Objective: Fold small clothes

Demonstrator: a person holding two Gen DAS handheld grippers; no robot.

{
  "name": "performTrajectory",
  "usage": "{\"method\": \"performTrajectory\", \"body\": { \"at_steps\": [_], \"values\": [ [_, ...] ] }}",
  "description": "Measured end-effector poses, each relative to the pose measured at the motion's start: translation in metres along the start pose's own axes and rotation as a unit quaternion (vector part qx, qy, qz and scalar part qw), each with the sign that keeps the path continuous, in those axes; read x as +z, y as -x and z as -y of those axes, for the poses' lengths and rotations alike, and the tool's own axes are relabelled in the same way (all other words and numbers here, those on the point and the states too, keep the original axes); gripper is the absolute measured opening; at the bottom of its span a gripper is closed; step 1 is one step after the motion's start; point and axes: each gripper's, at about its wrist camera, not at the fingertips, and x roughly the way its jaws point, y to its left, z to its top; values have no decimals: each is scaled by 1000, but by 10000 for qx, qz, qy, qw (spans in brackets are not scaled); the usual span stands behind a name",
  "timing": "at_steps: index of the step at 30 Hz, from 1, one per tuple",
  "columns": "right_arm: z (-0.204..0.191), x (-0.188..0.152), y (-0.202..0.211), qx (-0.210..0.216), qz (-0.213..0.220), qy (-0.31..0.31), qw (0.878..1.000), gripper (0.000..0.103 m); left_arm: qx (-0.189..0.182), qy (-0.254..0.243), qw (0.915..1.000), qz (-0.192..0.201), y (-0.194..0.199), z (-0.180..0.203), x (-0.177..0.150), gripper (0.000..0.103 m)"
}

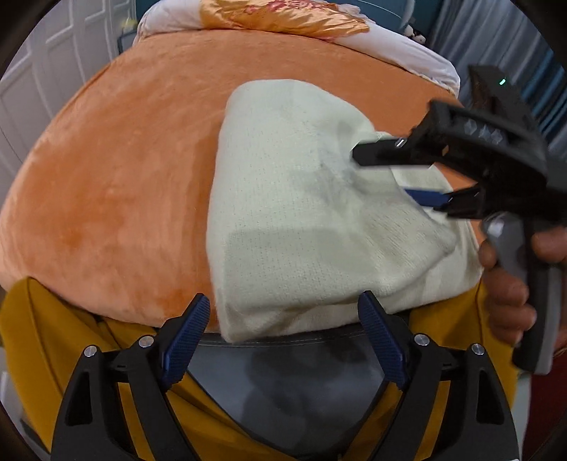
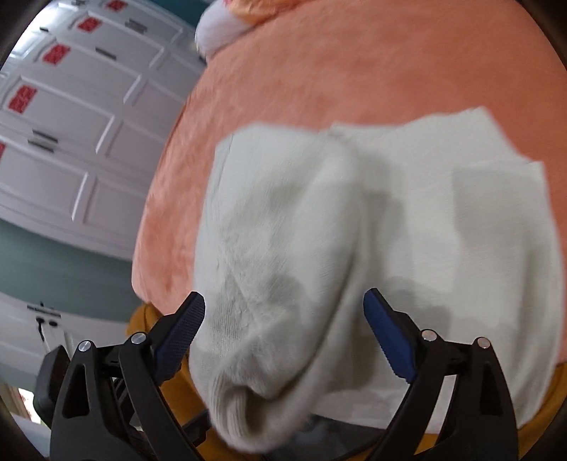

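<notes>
A cream knitted garment [image 1: 283, 212] lies folded on the orange plush bed cover [image 1: 117, 184], its near edge hanging over the bed's front. My left gripper [image 1: 283, 308] is open just in front of that near edge, with nothing pressed between its blue pads. My right gripper [image 1: 384, 173], held by a hand [image 1: 506, 283], hovers open over the garment's right part. In the right wrist view the garment [image 2: 407, 212] fills the middle. A rolled sleeve end [image 2: 248, 407] lies loose between the spread fingers of the right gripper [image 2: 283, 301], touching neither pad.
A yellow cloth [image 1: 42, 319] hangs along the bed's front edge. A white quilt with an orange satin piece [image 1: 283, 17] lies at the far end. White panelled doors [image 2: 71, 124] stand to the left, and blue curtains [image 1: 542, 88] to the right.
</notes>
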Motion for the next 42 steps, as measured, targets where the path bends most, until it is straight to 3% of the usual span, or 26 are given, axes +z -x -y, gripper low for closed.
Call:
{"method": "performTrajectory", "body": {
  "at_steps": [7,12,14,16,18,19,20,22,23,24,25,27,28,29,31,35,36,37,39,41,42],
  "values": [
    [-6,-1,-12,-20,-192,-87,9998,89,92,-547,9984,-103,-19,13,-4,83],
    [-11,7,-7,-57,-203,2,9998,88,468,-902,9948,26,-28,19,-9,83],
    [-12,8,-4,-162,-162,102,9997,76,597,-791,9951,41,-33,12,-7,80],
    [-17,10,-5,-546,-113,396,9977,49,528,-575,9969,2,-38,-1,-7,71],
    [-32,12,-3,-989,-2,753,9922,19,410,-391,9984,-65,-42,-11,-6,50],
    [-44,12,4,-983,93,925,9908,18,437,-344,9984,-55,-40,-14,-5,46],
    [-62,10,18,-710,298,1156,9903,18,382,-283,9989,-6,-35,-17,-4,38],
    [-94,4,55,627,684,1595,9828,16,356,-122,9992,146,-22,-23,-4,21],
    [-103,1,66,1084,826,1842,9734,15,379,-67,9991,196,-18,-27,-3,19],
    [-104,0,64,995,924,2116,9679,15,367,-7,9991,219,-15,-31,-2,19],
    [-96,3,53,573,910,2153,9706,15,347,52,9993,90,-20,-35,-2,19],
    [-54,15,6,-969,452,1777,9783,12,285,164,9994,-81,-29,-43,-5,18],
    [-33,16,-10,-1662,272,1552,9734,0,133,219,9996,-130,-31,-45,-6,18],
    [-18,14,-17,-2083,193,1448,9671,0,125,214,9996,-121,-30,-43,-6,18],
    [-6,9,-5,-1751,290,1242,9762,0,287,86,9995,-69,-30,-41,-7,18],
    [4,9,17,-1099,402,707,9906,6,142,276,9994,-182,-36,-48,-4,18],
    [5,13,23,-764,422,484,9950,18,94,315,9993,-175,-34,-51,-2,18],
    [6,17,27,-453,452,314,9975,44,93,308,9993,-166,-35,-52,0,18],
    [0,23,29,-99,534,233,9983,70,108,277,9995,-121,-33,-56,2,19],
    [-14,28,10,-93,347,466,9983,82,120,271,9995,-79,-26,-46,-4,22],
    [-21,30,-3,-170,223,537,9982,89,114,280,9995,-82,-27,-44,-5,28]
  ]
}}
